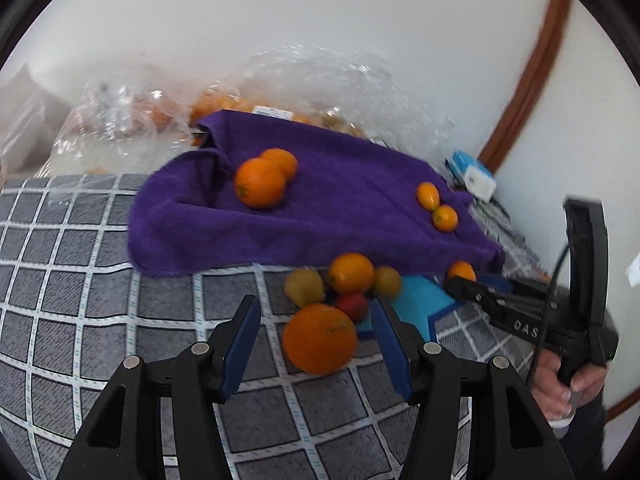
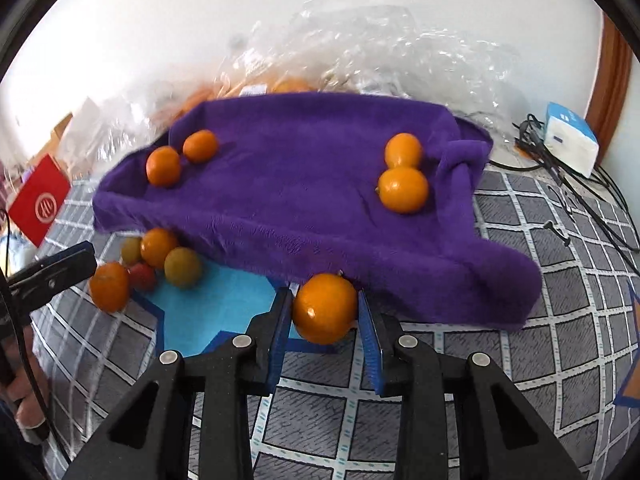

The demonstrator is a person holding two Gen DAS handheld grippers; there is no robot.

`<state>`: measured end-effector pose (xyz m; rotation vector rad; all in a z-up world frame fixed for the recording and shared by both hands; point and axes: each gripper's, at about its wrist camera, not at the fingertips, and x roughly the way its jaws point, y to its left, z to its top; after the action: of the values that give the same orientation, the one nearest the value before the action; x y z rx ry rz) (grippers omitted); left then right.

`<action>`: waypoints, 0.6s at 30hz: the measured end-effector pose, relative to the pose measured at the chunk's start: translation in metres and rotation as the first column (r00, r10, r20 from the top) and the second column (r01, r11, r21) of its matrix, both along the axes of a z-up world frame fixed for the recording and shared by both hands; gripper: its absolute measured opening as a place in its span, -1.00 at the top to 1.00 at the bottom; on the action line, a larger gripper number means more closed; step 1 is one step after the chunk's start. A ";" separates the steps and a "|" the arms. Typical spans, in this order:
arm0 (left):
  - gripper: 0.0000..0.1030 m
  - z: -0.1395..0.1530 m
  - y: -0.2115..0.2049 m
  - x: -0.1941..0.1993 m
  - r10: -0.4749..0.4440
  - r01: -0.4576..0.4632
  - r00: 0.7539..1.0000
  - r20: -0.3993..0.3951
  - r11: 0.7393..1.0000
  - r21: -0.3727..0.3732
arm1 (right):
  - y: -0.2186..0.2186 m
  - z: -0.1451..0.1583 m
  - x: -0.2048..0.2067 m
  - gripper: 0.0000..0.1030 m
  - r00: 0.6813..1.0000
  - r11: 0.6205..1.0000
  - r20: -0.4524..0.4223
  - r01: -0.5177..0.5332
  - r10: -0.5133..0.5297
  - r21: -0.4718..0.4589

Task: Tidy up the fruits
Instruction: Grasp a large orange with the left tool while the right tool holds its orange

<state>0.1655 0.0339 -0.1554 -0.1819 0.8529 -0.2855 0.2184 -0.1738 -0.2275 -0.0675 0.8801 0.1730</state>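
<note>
A purple towel (image 1: 320, 200) (image 2: 312, 184) lies on the grey checked cloth; two oranges (image 1: 260, 182) sit on its left and two smaller ones (image 1: 445, 218) (image 2: 403, 190) on its right. A cluster of fruit lies by a blue mat (image 1: 424, 300) (image 2: 216, 304): a big orange (image 1: 320, 338) (image 2: 109, 286), an orange (image 1: 351, 273), yellow-green fruits (image 1: 305, 286) (image 2: 183, 267) and a red one (image 1: 352, 306). My left gripper (image 1: 316, 350) is open, its jaws either side of the big orange. My right gripper (image 2: 325, 320) (image 1: 464, 286) is shut on an orange (image 2: 325, 307) (image 1: 461, 271).
Clear plastic bags (image 1: 312, 80) (image 2: 380, 40) with more fruit lie behind the towel against the white wall. A white and blue box (image 2: 570, 140) and black cables (image 2: 560, 184) are at the right. A red box (image 2: 38, 200) is at the left.
</note>
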 end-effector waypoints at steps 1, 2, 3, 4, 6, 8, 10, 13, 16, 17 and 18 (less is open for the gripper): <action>-0.07 -0.001 -0.004 0.000 -0.006 0.006 1.000 -0.004 1.000 0.020 | 0.001 -0.003 0.003 0.36 1.000 1.000 -0.012 0.003 -0.003 -0.009; -0.07 -0.004 -0.007 0.001 -0.011 0.012 1.000 -0.014 0.999 0.045 | 0.000 -0.004 0.003 0.35 1.000 1.000 -0.017 0.006 -0.006 -0.012; -0.07 -0.006 -0.011 0.002 -0.015 0.017 1.000 -0.027 0.998 0.065 | 0.000 -0.003 0.003 0.35 1.000 1.000 -0.011 0.006 -0.007 -0.015; -0.07 -0.009 -0.013 0.003 -0.019 0.021 0.999 -0.038 0.997 0.078 | 0.000 -0.003 0.002 0.35 1.000 1.000 -0.009 0.006 -0.006 -0.017; -0.07 -0.013 -0.016 0.005 -0.013 0.018 0.999 -0.052 0.995 0.103 | 0.001 -0.004 0.001 0.36 1.000 1.000 -0.003 0.005 -0.005 -0.022; -0.07 -0.016 -0.018 0.006 -0.010 0.019 0.998 -0.067 0.992 0.125 | 0.003 -0.002 0.000 0.36 1.000 1.000 0.003 -0.005 0.005 -0.025; -0.04 -0.017 -0.020 0.005 -0.012 0.021 0.998 -0.063 0.989 0.149 | 0.003 -0.001 -0.001 0.37 1.000 1.000 0.008 -0.013 0.013 -0.019; 0.23 -0.017 -0.021 0.003 -0.016 0.024 0.998 -0.055 0.988 0.154 | 0.003 0.005 -0.006 0.37 0.999 0.999 0.031 -0.031 0.031 0.008; 0.23 -0.013 -0.016 0.000 -0.009 0.013 1.000 -0.027 0.992 0.128 | 0.002 0.013 -0.011 0.37 0.997 0.997 0.060 -0.062 0.058 0.056; 0.23 -0.010 -0.013 -0.002 -0.002 0.003 1.000 -0.007 0.993 0.119 | 0.002 0.015 -0.012 0.37 0.996 0.996 0.068 -0.066 0.062 0.063; 0.23 -0.007 -0.010 -0.004 0.005 -0.006 1.000 0.010 0.994 0.110 | 0.002 0.017 -0.014 0.37 0.994 0.995 0.079 -0.075 0.069 0.071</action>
<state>0.1613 0.0235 -0.1621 -0.0797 0.8562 -0.2335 0.2046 -0.1715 -0.2106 -0.0369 0.7948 0.2686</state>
